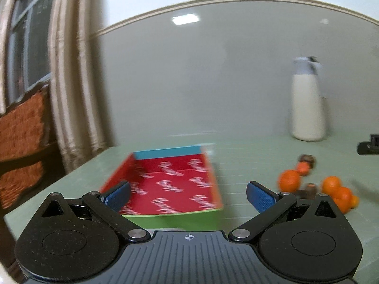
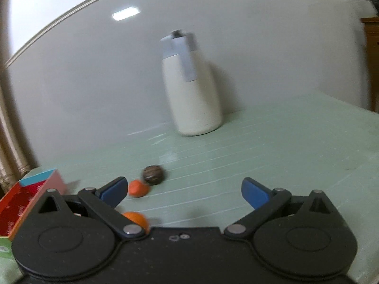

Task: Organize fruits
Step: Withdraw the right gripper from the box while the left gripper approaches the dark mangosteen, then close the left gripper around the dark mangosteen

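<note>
Left gripper: spread wide, empty, before the shallow red-lined cardboard box.
Right gripper: spread wide, empty.
Fruits: small orange citrus and brown round fruit just beyond, right of box.
Open room: bare pale-green table up to the cream jug at the wall.

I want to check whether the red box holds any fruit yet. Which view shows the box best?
The left wrist view: the red box sits almost whole between the open fingers, its printed floor visible with no fruit on it. The right wrist view catches only a corner of it at the left edge, partly behind the gripper.
</note>
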Available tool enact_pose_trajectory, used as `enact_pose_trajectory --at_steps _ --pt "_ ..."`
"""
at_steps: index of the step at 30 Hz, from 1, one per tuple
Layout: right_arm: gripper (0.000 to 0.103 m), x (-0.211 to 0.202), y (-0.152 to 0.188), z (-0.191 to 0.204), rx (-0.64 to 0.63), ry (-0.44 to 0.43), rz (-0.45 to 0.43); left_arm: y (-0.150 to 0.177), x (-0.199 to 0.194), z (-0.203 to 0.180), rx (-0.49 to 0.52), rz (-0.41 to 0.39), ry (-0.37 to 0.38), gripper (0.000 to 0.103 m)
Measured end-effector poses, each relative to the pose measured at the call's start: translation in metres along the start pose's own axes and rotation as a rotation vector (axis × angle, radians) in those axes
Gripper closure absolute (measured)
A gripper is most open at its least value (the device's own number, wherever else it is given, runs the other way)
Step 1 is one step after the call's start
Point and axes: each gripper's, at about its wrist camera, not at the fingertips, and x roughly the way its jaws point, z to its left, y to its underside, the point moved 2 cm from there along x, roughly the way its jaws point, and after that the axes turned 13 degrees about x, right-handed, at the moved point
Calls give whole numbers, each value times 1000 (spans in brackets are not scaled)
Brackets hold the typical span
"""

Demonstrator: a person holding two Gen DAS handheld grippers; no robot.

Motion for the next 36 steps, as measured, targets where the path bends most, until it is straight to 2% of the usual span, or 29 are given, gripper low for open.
enact_pose_trajectory --at_steps 7,14,19,25,32,36 --pt "0 -8 -6 -29 37 42 -19 -11 5 -50 60 6 119 0" --pt "0 -16 -12 -46 49 59 -38 -13 17 -78 79 52 201 0" --pt "0 -20 -16 -58 72 74 -47 -14 27 -90 58 89 241 0" --pt "0 -28 -17 -69 74 96 -48 -13 46 -97 -19 157 301 0" --pt "0 -29 -17 -77 69 103 -45 -13 57 -109 -46 181 338 2" --pt "0 -30 -18 -83 85 112 -41 -13 61 -113 -47 193 366 28"
